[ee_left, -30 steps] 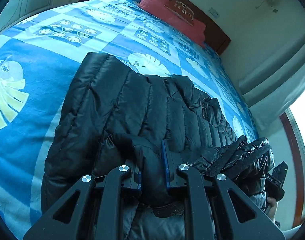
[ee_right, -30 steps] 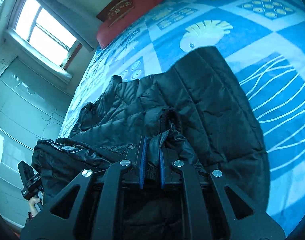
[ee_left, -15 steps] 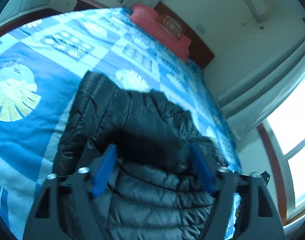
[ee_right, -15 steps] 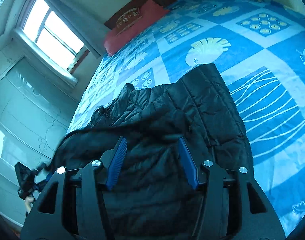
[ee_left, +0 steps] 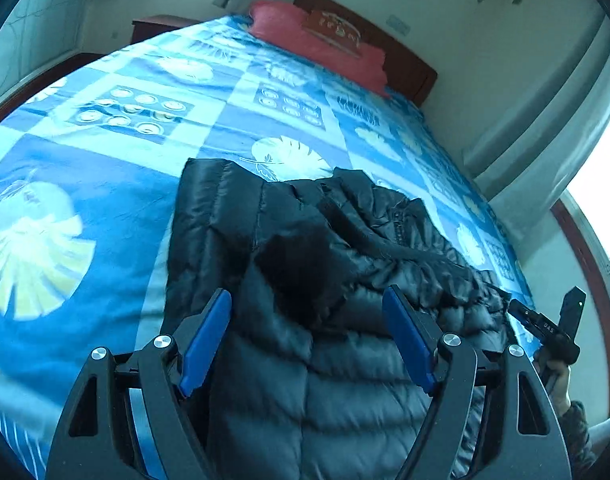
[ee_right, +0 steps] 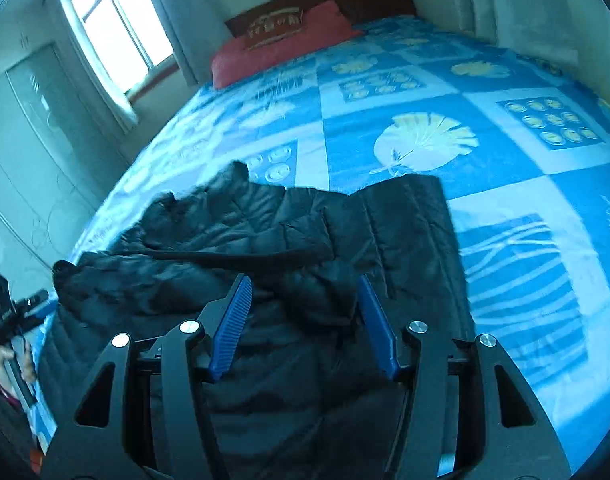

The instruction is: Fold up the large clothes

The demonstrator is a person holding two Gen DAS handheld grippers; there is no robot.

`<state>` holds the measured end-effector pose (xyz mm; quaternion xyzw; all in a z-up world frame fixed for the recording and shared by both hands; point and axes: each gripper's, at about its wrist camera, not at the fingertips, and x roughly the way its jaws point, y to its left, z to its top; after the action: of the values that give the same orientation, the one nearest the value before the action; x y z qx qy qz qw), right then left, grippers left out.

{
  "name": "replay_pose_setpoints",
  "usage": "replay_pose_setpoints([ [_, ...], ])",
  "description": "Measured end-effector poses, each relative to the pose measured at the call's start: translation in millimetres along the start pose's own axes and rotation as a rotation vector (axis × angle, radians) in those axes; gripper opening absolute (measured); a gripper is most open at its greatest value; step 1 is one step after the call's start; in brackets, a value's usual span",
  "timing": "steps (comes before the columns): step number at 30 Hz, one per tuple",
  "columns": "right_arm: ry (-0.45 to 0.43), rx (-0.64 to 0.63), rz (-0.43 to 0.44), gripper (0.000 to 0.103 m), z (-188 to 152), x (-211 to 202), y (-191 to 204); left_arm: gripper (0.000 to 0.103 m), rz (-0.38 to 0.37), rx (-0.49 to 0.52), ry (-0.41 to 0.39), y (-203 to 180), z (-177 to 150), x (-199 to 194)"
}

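Left wrist view: left gripper (ee_left: 307, 336), jaws wide apart, just opened, blue pads (ee_left: 206, 336) clear of the cloth, nothing held. Jacket (ee_left: 305, 248), black, quilted, below and between the jaws, reaching from 6 o'clock up to centre, folded over itself. Bed (ee_left: 105, 184), blue patterned cover, under the jacket. Red pillow (ee_left: 317, 44) at 12 o'clock against a dark headboard. Right gripper (ee_left: 553, 328) at 3 o'clock, off the jacket's edge, a hand (ee_left: 561, 380) beneath it.

Right wrist view: right gripper (ee_right: 303, 320), jaws about half apart, just opened, gripping nothing; jacket (ee_right: 289, 240) under them, spread toward 9 o'clock. Left gripper (ee_right: 9, 312) at 9 o'clock. Window (ee_right: 117, 28) at 11 o'clock.
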<state>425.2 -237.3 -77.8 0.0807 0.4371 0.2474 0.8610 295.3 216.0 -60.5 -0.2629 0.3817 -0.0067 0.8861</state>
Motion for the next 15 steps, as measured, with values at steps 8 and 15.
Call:
replay_pose_setpoints([
  [8, -0.011, -0.084, -0.040, 0.012, 5, -5, 10, 0.026, 0.042, 0.068, 0.056, -11, 10, 22],
  [15, -0.156, -0.129, -0.059, 0.011, 54, -25, 30, 0.022, 0.073, 0.116, -0.104, -44, 53, -1],
])
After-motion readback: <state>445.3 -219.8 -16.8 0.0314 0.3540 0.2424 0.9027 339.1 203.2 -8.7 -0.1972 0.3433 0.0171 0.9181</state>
